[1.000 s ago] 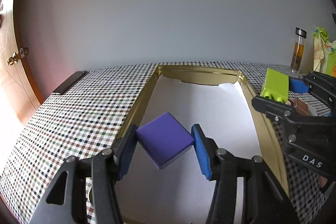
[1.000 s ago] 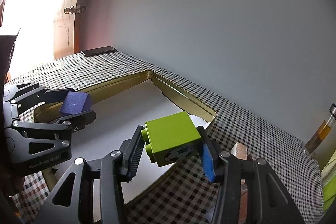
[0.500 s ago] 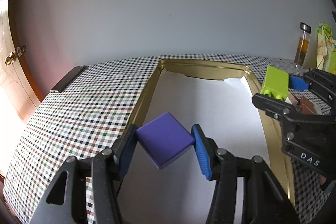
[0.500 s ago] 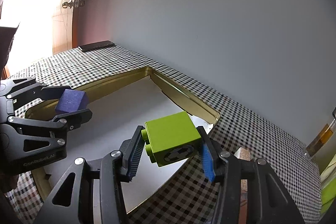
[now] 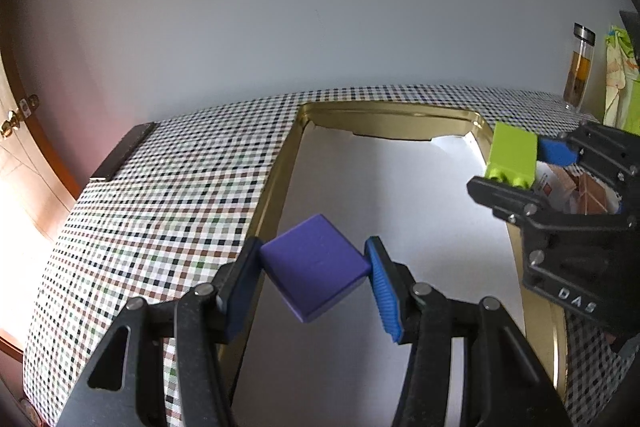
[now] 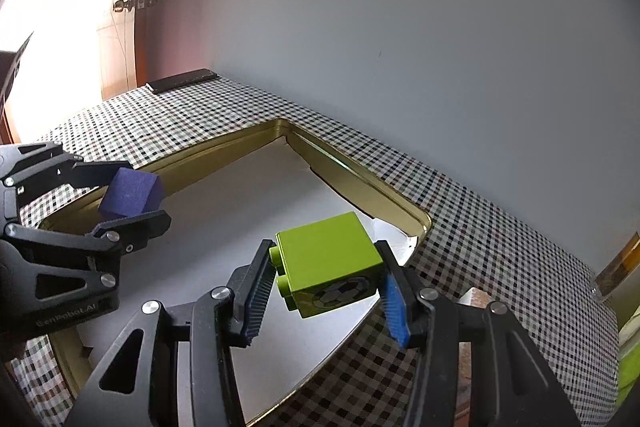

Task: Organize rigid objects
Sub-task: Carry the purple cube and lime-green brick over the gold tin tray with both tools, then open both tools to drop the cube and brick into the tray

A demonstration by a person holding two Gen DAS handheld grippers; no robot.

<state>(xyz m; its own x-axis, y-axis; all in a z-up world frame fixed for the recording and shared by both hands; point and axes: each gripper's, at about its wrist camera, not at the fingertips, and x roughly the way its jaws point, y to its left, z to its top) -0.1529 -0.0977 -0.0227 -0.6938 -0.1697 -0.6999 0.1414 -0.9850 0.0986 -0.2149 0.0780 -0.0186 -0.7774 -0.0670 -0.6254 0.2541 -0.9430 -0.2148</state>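
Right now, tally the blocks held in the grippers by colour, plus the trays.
Purple block: 1, clamped in the left gripper
Green block: 1, clamped in the right gripper
Gold tray: 1, nothing on its white liner but the blocks held above it
Total: 3

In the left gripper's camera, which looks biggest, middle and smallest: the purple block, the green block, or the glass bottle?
1. purple block, though it is nearest the camera.
2. green block.
3. glass bottle, farthest back.
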